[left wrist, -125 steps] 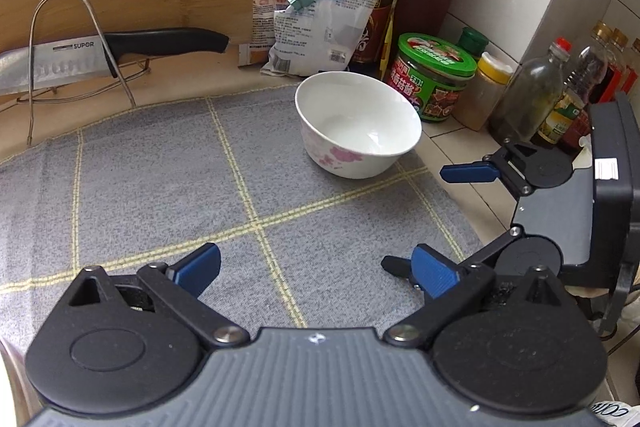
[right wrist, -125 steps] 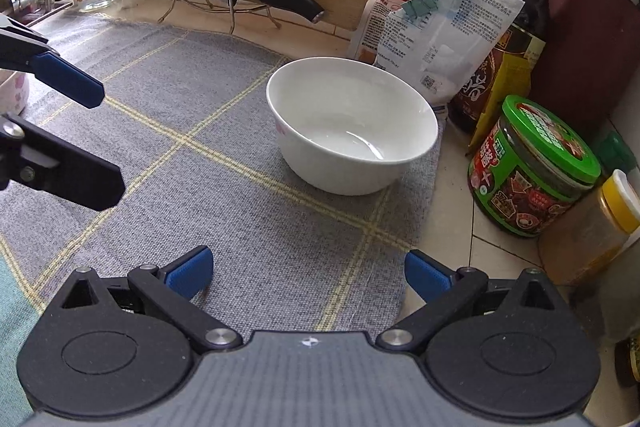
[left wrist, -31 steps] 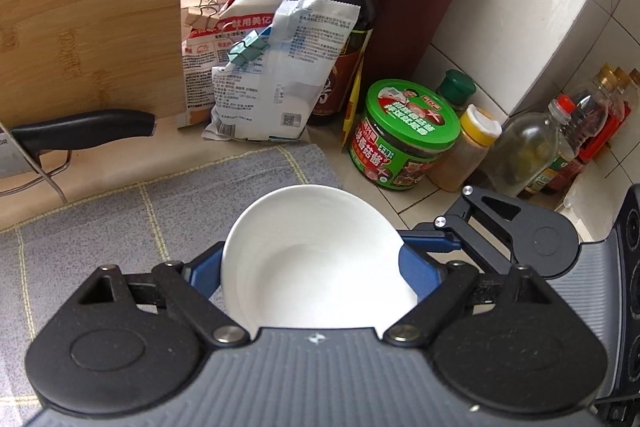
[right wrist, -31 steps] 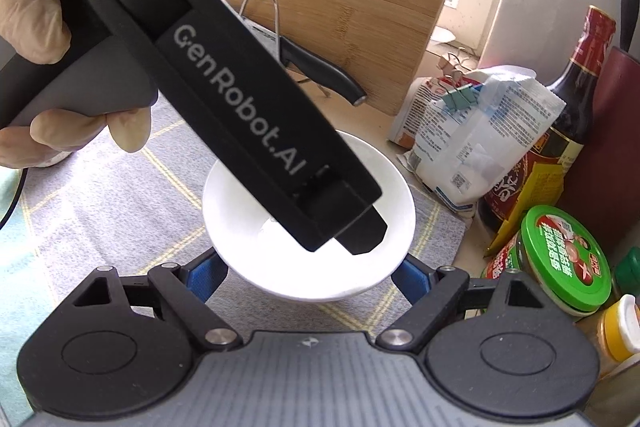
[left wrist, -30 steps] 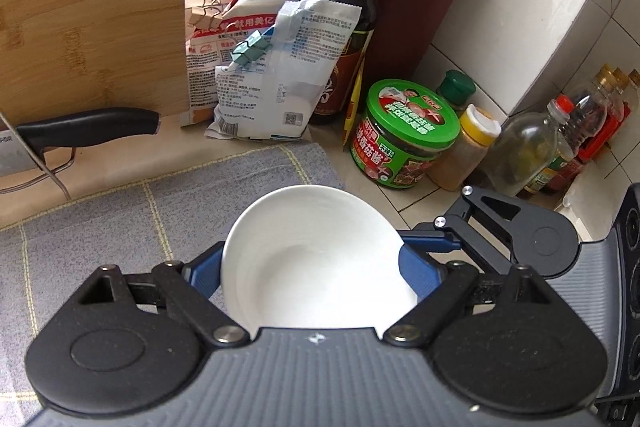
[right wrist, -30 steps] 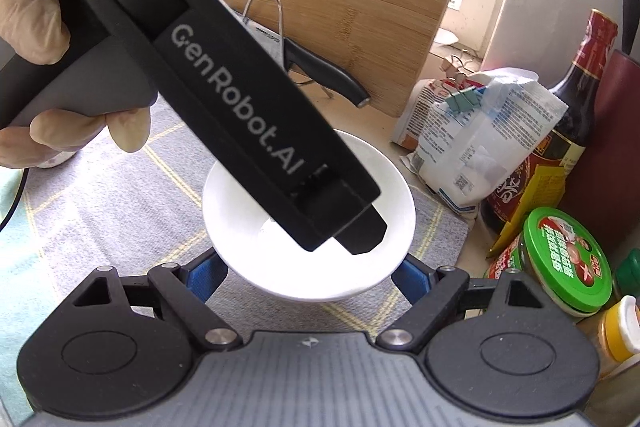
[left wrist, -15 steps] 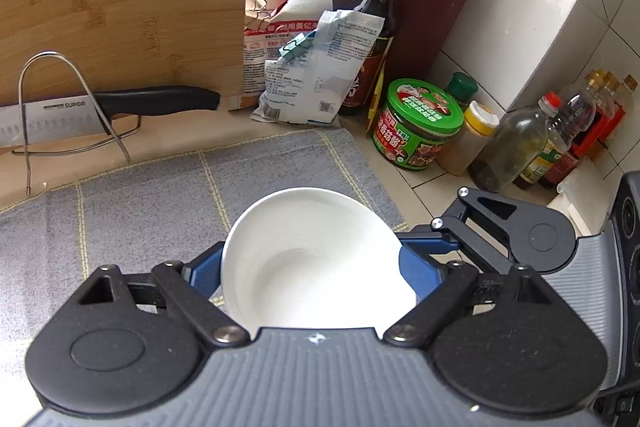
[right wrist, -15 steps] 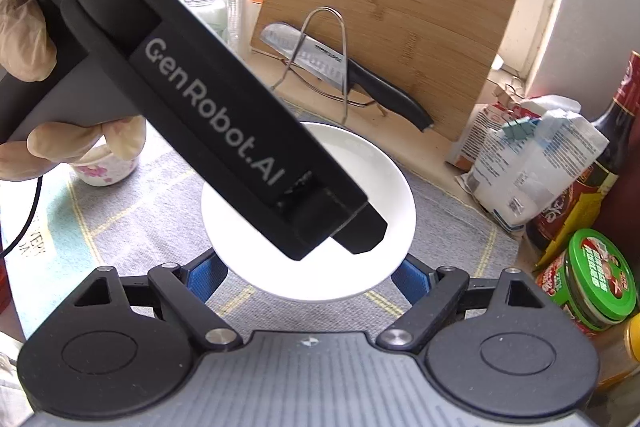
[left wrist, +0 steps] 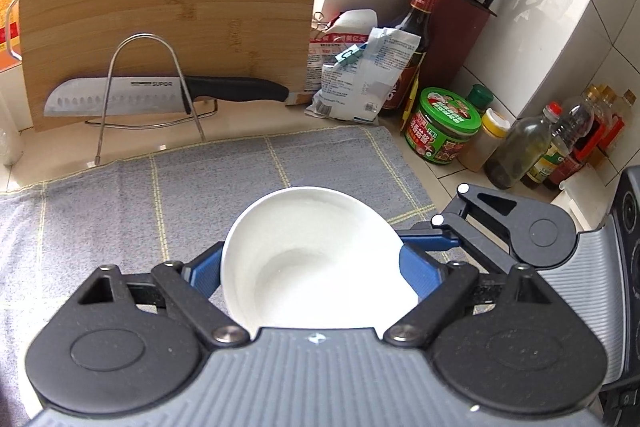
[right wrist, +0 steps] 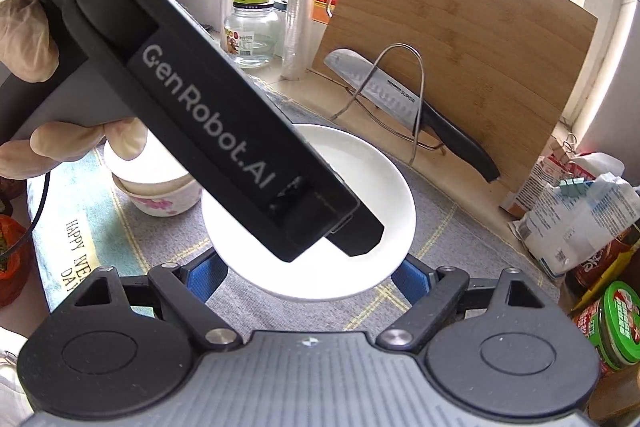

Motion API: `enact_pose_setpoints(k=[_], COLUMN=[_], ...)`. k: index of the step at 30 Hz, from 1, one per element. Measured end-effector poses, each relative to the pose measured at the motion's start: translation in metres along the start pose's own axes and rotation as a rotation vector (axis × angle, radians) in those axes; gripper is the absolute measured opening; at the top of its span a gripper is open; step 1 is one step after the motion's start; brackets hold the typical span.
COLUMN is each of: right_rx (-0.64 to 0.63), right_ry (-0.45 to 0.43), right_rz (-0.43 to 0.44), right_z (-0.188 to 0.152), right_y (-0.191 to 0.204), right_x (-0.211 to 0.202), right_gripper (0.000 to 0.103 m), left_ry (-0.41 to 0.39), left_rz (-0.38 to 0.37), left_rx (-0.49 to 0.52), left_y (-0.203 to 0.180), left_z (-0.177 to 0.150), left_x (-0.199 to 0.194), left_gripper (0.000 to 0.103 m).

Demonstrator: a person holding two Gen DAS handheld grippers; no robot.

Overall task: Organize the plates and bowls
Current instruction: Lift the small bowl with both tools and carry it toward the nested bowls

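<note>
A plain white bowl [left wrist: 312, 259] hangs a little above the grey checked cloth [left wrist: 120, 211], tilted toward the left wrist camera. My left gripper [left wrist: 310, 273] is shut on it, a blue pad pressing each side. My right gripper [right wrist: 308, 277] is also shut on the white bowl [right wrist: 372, 171], its pads on the rim from the other side. In the right wrist view the left gripper's black body [right wrist: 200, 115], held by a gloved hand [right wrist: 24, 39], crosses over the bowl. White bowls with pink flowers [right wrist: 160, 201] are stacked on the cloth at the left.
A bamboo cutting board [left wrist: 168, 7] leans at the back, with a knife [left wrist: 160, 93] in a wire rack. A green-lidded jar [left wrist: 440, 125], dark sauce bottle [left wrist: 416, 27], knife block [left wrist: 460, 27], food bags [left wrist: 360, 79] and oil bottles [left wrist: 520, 147] crowd the right corner.
Both grippers carried the white bowl left and upward, away from the corner with the jars. The knife rack, more cloth and the flowered bowls came into view.
</note>
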State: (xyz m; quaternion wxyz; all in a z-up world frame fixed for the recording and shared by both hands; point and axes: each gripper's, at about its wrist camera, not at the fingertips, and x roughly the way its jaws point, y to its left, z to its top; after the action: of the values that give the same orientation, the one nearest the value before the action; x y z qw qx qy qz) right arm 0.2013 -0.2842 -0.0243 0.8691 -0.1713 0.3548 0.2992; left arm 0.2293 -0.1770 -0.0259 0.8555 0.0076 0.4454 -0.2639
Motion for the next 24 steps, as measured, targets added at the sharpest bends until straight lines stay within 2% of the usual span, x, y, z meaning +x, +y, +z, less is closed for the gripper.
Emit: enact_pose_setpoints(k=[13,24], right_rx=[-0.077,-0.112], right_ry=[-0.020,-0.009], right_rz=[0.068,0.117], right_z=[0.048,0.074], right_y=[0.052,0.089], right_x=[0.024,0.050], right_gripper=[0.091,0.091], left_ry=[-0.049,-0.071], left_rz=[0.065,0.108], left_rx=[-0.073,-0.132], left_y=[0.059,0.101], left_z=[-0.017,-0.034], left_x=[-0.053,-0.079], left_gripper=[0.090,0.090])
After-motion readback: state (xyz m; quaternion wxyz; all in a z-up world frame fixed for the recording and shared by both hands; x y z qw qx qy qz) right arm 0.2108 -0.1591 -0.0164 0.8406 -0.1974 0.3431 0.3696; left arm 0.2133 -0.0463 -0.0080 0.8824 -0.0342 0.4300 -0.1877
